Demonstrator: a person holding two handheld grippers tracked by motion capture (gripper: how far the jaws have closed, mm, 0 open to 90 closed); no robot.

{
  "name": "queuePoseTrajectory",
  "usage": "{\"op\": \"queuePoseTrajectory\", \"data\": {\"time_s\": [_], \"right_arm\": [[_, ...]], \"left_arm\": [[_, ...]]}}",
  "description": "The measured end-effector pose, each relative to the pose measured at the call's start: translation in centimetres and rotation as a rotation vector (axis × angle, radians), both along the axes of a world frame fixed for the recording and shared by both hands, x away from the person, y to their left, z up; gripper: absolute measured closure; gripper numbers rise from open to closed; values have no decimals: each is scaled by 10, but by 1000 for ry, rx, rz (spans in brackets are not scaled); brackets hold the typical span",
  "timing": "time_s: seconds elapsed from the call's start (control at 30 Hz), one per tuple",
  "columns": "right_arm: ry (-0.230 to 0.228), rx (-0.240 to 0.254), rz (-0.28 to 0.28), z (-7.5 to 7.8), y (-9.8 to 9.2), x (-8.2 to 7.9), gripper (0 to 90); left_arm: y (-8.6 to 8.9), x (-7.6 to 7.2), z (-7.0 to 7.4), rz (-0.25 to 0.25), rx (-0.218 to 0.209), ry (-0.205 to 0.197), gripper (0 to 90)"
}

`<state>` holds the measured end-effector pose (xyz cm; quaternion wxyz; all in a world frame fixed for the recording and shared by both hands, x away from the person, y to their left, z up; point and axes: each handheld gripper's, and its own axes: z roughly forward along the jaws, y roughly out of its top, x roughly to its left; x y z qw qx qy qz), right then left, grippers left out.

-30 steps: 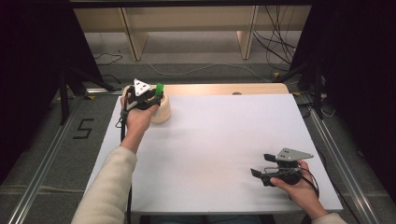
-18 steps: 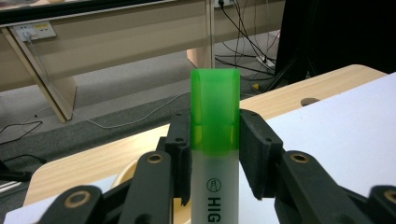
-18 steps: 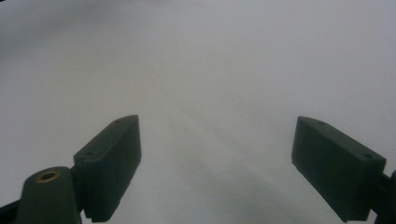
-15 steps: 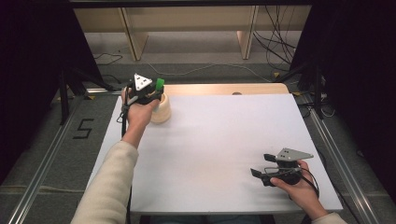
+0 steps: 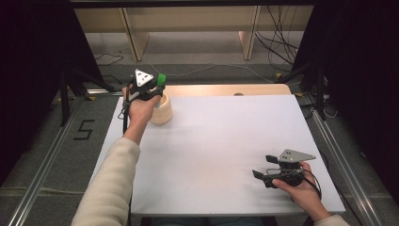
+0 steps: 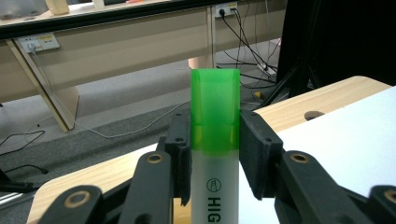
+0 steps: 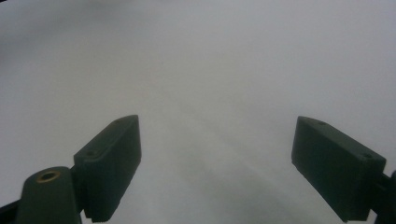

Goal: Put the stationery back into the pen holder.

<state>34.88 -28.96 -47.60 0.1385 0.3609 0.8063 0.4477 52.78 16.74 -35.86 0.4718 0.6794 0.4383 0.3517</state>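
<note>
A highlighter [image 6: 215,140] with a green cap [image 5: 161,79] and a white body stands upright between the jaws of my left gripper [image 6: 215,154], which is shut on it just below the cap. In the high view that left gripper [image 5: 157,89] hovers over a cream cup [image 5: 161,110] at the table's far left; the marker's lower end is hidden by the hand. My right gripper [image 5: 264,167] rests low at the near right of the white table top [image 5: 226,136], jaws wide apart. In its own view the right gripper [image 7: 217,163] has only blank white surface between the pads.
A strip of bare wood [image 5: 226,89] with a small hole [image 5: 238,94] runs along the table's far edge. Wooden bench legs [image 5: 131,33] and cables [image 5: 277,42] lie on the floor beyond. Metal rails [image 5: 42,174] flank the table.
The left gripper with the highlighter has shifted slightly toward the far edge, still over the cup. The right gripper has stayed put.
</note>
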Motion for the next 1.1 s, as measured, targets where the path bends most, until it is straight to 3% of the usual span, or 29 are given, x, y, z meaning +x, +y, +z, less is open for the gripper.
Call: {"op": "queuePoseTrajectory", "data": {"time_s": [0.37,1.1], "right_arm": [[2,3,-1,0,0,0,169],[-2,5,3,0,0,1,169]], "left_arm": [[2,10,3,-4,-6,-24,667],[2,26,-6,2,-15,-25,666]]}}
